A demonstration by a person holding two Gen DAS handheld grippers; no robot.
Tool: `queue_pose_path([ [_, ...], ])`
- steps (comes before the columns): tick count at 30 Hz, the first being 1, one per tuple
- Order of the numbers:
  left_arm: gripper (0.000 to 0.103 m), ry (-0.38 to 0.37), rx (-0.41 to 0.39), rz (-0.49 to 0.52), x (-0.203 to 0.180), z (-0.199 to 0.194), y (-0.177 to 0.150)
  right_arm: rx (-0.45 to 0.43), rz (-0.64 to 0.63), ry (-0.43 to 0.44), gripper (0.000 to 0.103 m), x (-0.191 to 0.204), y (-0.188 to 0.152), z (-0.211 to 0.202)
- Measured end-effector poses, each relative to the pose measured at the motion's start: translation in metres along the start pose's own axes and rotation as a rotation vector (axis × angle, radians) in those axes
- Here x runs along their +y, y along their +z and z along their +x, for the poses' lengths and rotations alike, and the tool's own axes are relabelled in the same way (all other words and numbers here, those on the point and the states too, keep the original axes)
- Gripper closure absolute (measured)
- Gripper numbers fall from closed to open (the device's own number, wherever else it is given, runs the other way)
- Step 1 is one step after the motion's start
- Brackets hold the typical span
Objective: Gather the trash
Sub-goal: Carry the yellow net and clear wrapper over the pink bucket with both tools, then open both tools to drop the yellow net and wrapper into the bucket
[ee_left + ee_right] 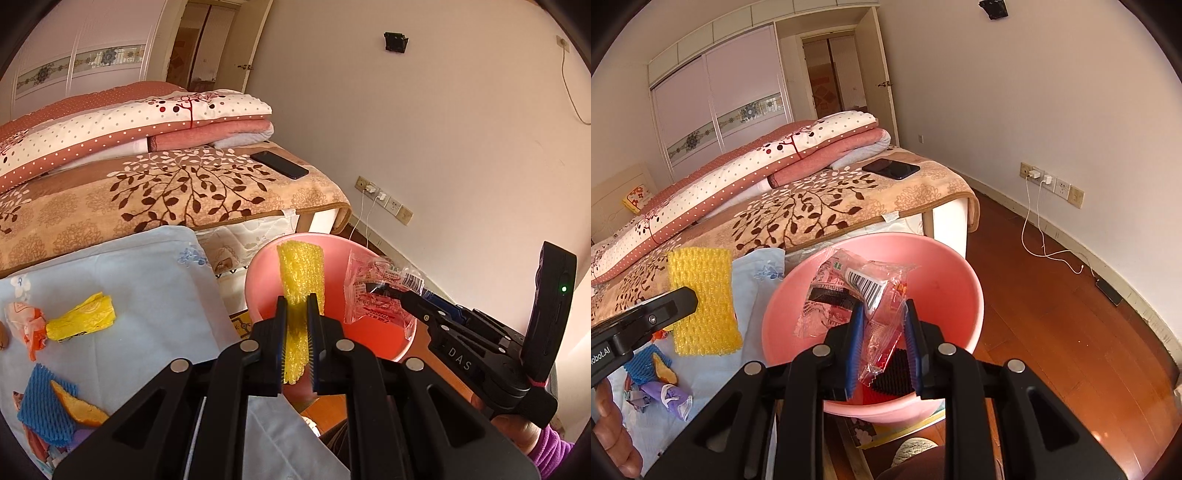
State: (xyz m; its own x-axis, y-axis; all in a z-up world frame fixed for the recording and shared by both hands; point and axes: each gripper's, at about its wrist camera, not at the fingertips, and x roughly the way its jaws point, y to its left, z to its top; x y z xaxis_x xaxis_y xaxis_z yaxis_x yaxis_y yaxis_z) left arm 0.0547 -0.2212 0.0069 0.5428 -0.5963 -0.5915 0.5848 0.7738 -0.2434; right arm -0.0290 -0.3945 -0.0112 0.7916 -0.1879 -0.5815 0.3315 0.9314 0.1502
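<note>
My left gripper is shut on a yellow foam fruit net and holds it above the near rim of the pink basin. The net also shows in the right wrist view. My right gripper holds a clear and red plastic wrapper over the pink basin; its jaws stand a little apart with the wrapper between them. The right gripper and wrapper also show in the left wrist view. More trash lies on the light blue cloth: a yellow wrapper, a blue foam net and orange peel.
A bed with a brown leaf blanket stands behind the cloth, with folded quilts and a black phone on it. Wooden floor lies right of the basin. Wall sockets with white charger cables are on the right wall.
</note>
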Motion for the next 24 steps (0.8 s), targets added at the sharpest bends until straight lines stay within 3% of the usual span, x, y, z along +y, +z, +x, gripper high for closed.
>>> queue_pose_path([
  [13,0.093,0.008,0.055,-0.002,-0.017,0.046,-0.002,0.028,0.027,-0.028,0.08,-0.023,-0.007,0.013],
  [15,0.087,0.016,0.07,0.003,-0.018,0.051,-0.003,0.031,0.029,-0.028,0.079,-0.025,-0.007,0.014],
  [17,0.067,0.019,0.071,0.001,-0.018,0.052,-0.004,0.034,0.031,-0.029,0.079,-0.026,-0.007,0.016],
  [24,0.063,0.02,0.078,-0.015,-0.016,0.05,-0.004,0.034,0.033,-0.025,0.077,-0.026,-0.008,0.018],
])
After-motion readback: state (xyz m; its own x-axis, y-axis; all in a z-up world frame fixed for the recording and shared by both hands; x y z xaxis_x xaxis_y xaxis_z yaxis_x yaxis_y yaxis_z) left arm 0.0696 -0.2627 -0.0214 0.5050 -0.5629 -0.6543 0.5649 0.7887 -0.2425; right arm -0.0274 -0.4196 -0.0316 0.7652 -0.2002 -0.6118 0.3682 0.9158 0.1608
